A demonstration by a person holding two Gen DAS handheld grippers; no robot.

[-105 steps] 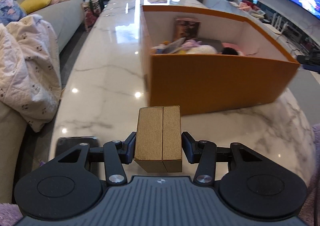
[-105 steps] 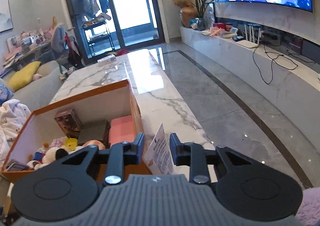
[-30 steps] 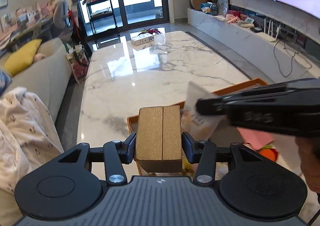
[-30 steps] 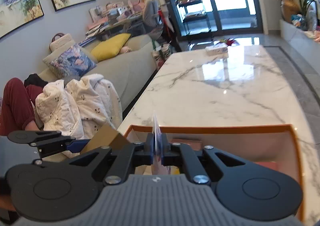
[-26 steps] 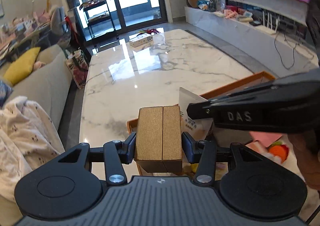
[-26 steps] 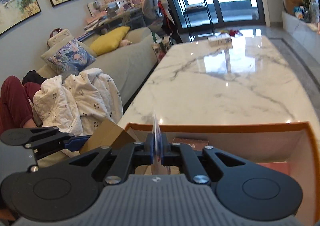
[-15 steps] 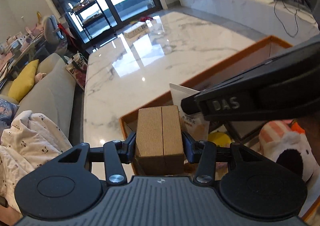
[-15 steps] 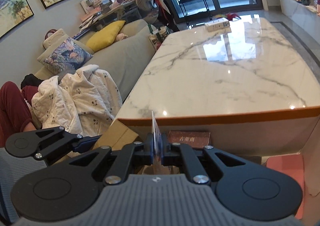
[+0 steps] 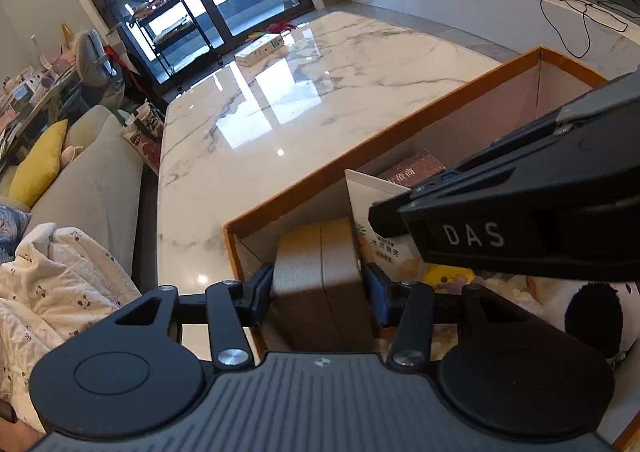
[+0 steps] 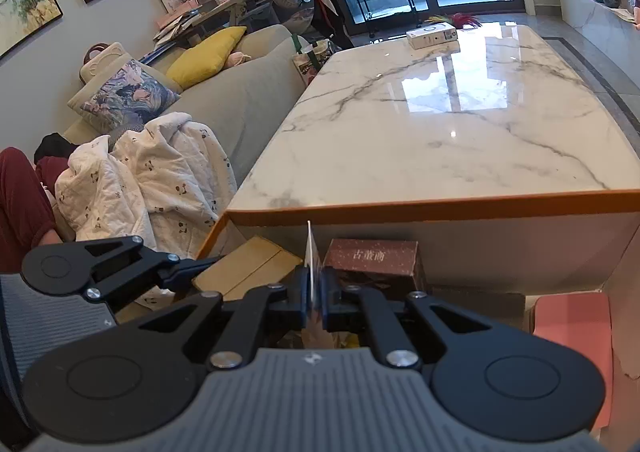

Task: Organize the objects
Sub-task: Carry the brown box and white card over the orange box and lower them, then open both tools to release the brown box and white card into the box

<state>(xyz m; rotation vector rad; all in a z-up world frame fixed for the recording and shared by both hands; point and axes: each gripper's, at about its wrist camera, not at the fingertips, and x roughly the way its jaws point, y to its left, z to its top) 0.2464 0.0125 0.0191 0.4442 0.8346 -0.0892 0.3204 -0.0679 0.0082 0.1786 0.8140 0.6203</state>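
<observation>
Gripping a tan cardboard box [image 9: 320, 276], the left gripper [image 9: 319, 294] holds it inside the near-left corner of the orange box [image 9: 360, 168] in the left wrist view. From the right wrist view, the right gripper [image 10: 315, 298] pinches a thin white card [image 10: 310, 252] edge-on within the orange box, just beside a brown carton [image 10: 372, 258].

Grey sofa [image 10: 256, 92], yellow cushion [image 10: 206, 54], perhaps a quilt [image 10: 160, 176].

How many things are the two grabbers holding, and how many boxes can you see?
Held things: 2, the gold box in the left gripper and the white card in the right gripper.
Boxes: 4, gold box, orange box, brown box, white box.
Total: 5 things.
</observation>
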